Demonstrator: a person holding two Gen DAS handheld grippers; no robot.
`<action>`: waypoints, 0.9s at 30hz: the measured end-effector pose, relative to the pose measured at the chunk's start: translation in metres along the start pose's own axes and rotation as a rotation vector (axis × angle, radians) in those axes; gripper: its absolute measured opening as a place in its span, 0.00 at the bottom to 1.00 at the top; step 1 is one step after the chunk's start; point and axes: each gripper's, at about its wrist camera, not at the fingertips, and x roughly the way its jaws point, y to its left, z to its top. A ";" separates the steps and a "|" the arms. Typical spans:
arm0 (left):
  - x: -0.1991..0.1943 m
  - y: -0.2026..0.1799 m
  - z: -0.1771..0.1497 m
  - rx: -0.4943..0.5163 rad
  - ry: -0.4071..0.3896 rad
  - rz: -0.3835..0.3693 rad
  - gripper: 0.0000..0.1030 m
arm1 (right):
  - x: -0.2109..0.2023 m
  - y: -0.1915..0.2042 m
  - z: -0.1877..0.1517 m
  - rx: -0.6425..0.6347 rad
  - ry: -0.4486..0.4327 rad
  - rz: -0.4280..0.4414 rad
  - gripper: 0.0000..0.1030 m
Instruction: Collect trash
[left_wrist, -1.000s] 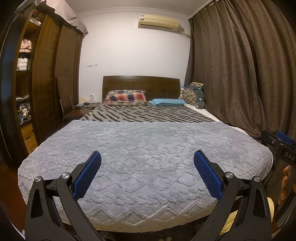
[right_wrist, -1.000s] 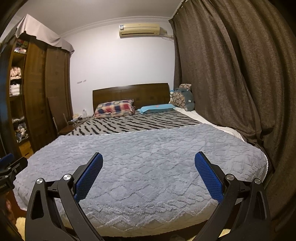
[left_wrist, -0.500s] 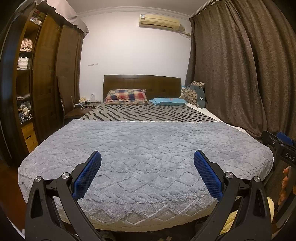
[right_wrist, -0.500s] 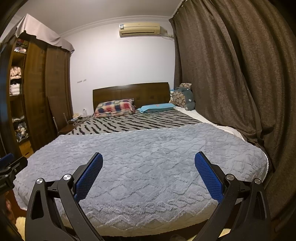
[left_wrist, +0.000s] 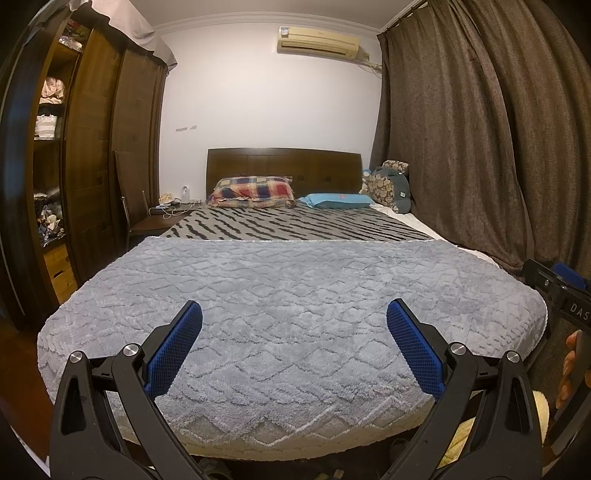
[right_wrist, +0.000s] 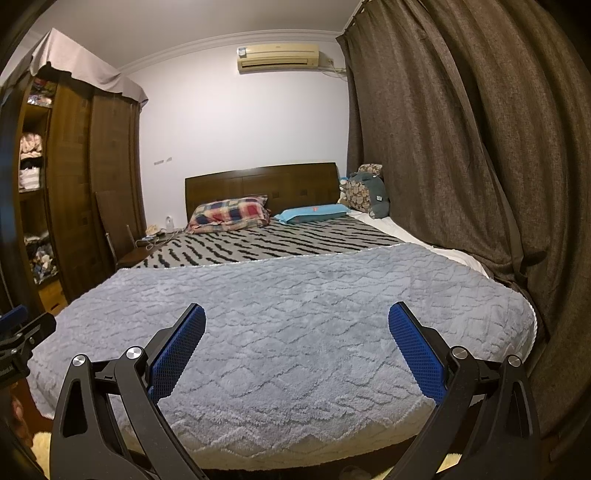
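Note:
No trash shows in either view. My left gripper (left_wrist: 294, 314) is open and empty, held at the foot of a bed with a grey plush blanket (left_wrist: 288, 295). My right gripper (right_wrist: 296, 314) is also open and empty over the same grey blanket (right_wrist: 288, 306). The right gripper's body shows at the right edge of the left wrist view (left_wrist: 554, 284). The left gripper's body shows at the left edge of the right wrist view (right_wrist: 18, 332).
A zebra-striped cover (left_wrist: 295, 225), a plaid pillow (left_wrist: 255, 190) and a blue pillow (left_wrist: 336, 201) lie at the bed's head. A wooden wardrobe (left_wrist: 92, 166) stands left, brown curtains (left_wrist: 480, 147) right. A nightstand (left_wrist: 155, 221) holds cables. Something yellow lies on the floor (left_wrist: 539, 413).
Both views have drifted slightly upward and back from the bed; the grippers stay open and empty.

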 end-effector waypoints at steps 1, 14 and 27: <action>0.000 0.000 0.000 0.000 -0.001 -0.001 0.92 | 0.000 0.000 0.000 0.000 0.000 0.000 0.97; 0.000 0.000 0.002 0.002 -0.002 0.000 0.92 | 0.001 -0.001 -0.002 0.008 0.002 0.001 0.97; -0.001 -0.002 0.001 0.006 -0.001 0.005 0.92 | 0.002 -0.003 -0.003 0.014 0.006 -0.002 0.97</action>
